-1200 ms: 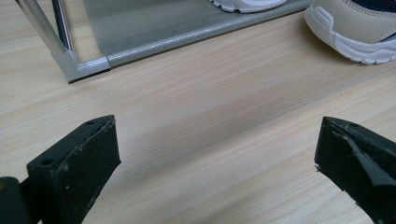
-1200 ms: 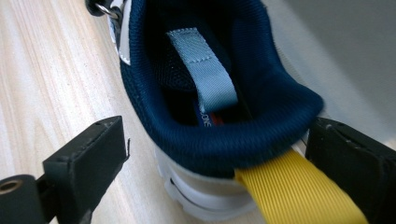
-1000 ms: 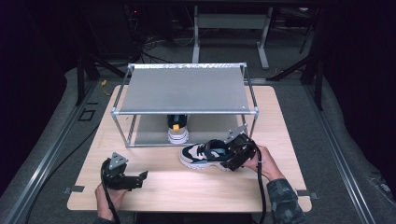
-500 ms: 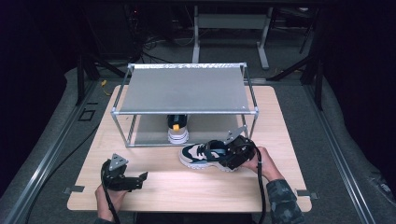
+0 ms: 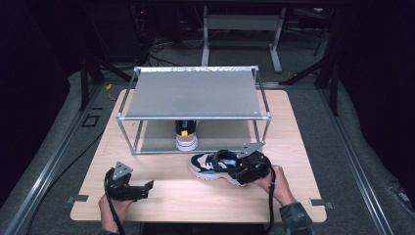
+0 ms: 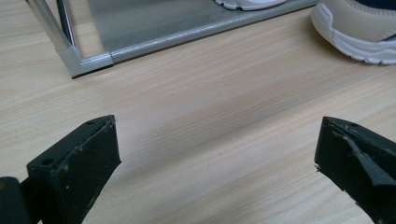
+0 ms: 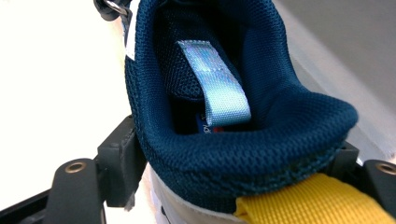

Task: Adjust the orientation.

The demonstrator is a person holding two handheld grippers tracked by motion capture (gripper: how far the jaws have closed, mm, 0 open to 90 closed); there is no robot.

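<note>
Right gripper [image 5: 244, 169] pinching the shoe's [image 5: 213, 166] heel on the table [image 5: 195, 200], just in front of the rack [image 5: 193, 93].
Largest first: rack at table's far half, second shoe [image 5: 186, 137] on its lower shelf; held shoe lies on its sole, toe pointing left, jaws just closed on the navy heel collar [image 7: 243, 154]; left gripper [image 5: 139, 188] spread wide, nothing between, front-left on table.

Sneaker [image 5: 215, 166]: navy/white/beige, lower centre-right of the high view, upright on its sole, toe pointing left, heel right. In the right gripper view: navy mesh collar [image 7: 243, 140], light-blue tongue loop [image 7: 215, 84], yellow heel tab [image 7: 303, 205].
</note>
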